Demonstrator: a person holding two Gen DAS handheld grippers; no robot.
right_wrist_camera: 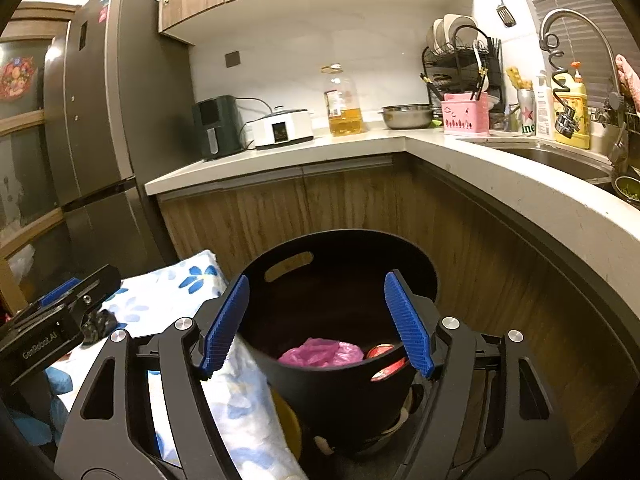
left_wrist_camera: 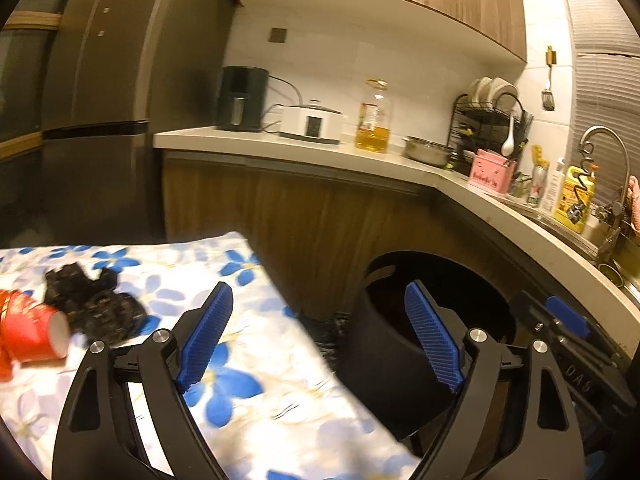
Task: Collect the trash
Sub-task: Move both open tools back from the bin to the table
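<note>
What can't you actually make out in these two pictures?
- Black crumpled item on the floral cloth, left wrist view: blurred, unidentifiable.
- Red cup: cut off by the left edge.
- Black bin, right wrist view: its bottom is hidden beneath the pink bag and the right tool.

Both grippers are tilting slightly downward, jaws spread and empty: the left gripper (left_wrist_camera: 318, 334) is sitting just left of the right gripper (right_wrist_camera: 316, 320).
</note>
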